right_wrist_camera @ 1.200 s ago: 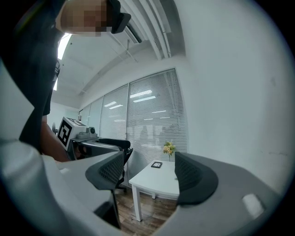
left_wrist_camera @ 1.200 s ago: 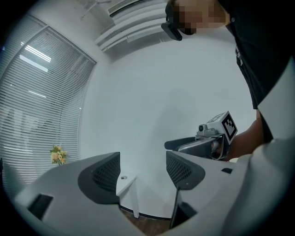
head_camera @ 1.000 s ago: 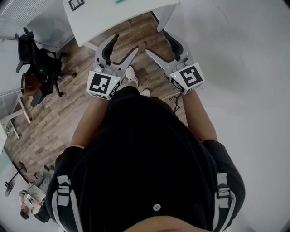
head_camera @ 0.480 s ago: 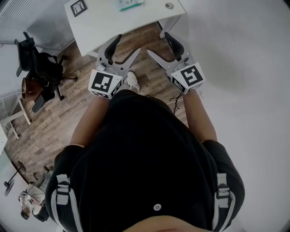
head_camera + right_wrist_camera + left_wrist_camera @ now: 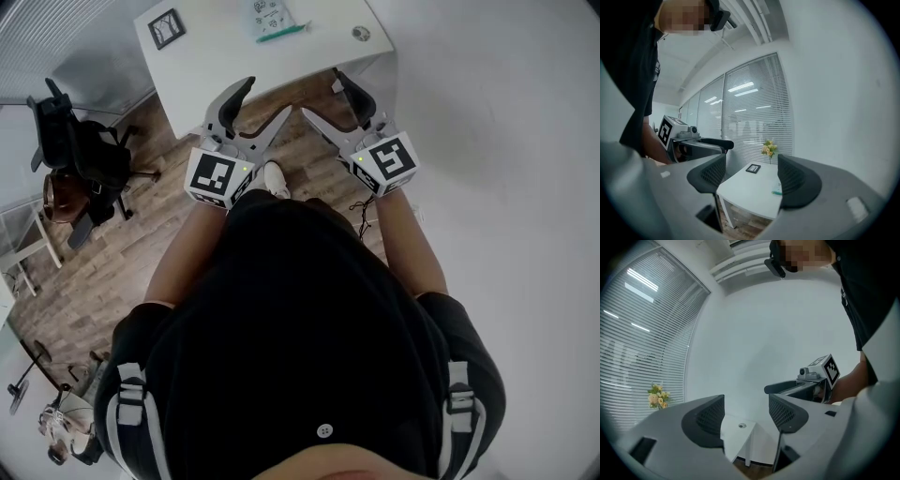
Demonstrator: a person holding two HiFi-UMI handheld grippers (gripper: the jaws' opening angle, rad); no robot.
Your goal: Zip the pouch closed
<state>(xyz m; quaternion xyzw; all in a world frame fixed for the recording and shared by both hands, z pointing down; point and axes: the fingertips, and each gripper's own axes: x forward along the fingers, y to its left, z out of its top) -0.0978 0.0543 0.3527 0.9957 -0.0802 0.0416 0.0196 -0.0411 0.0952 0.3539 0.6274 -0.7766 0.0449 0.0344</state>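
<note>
While both arms stay held out in front of the body, the bench (image 5: 225,66) fills more of the head view than a second ago. Then only its near edge and one corner showed; now most of the top is in sight. The pouch (image 5: 270,13), barely inside the picture's top half a second ago, now shows for the most part. It is pale with small print, with a teal strip (image 5: 282,33) along its near side, probably the zip line, though too small to be sure. It lies toward the far side of the bench, between the framed picture (image 5: 167,28) by the left edge and a small round fitting (image 5: 361,35) near the right corner.

Left hand-held gripper (image 5: 260,101): jaws wide apart, nothing held. Its own view shows only a bench corner and the wall through the gap.

Right hand-held gripper (image 5: 323,97): likewise spread wide and empty. Its view looks across the bench top, with the pouch well apart from the jaws.

Both hang over the wood floor (image 5: 141,234), short of the bench's near edge, spaced as before.

Reading: approach phase. The person appears to be closing on the bench. No contact with the pouch, zipping not begun. Zip state and slider position cannot be told from here. Likely next need: one gripper pins the pouch, the other finds the pull.
</note>
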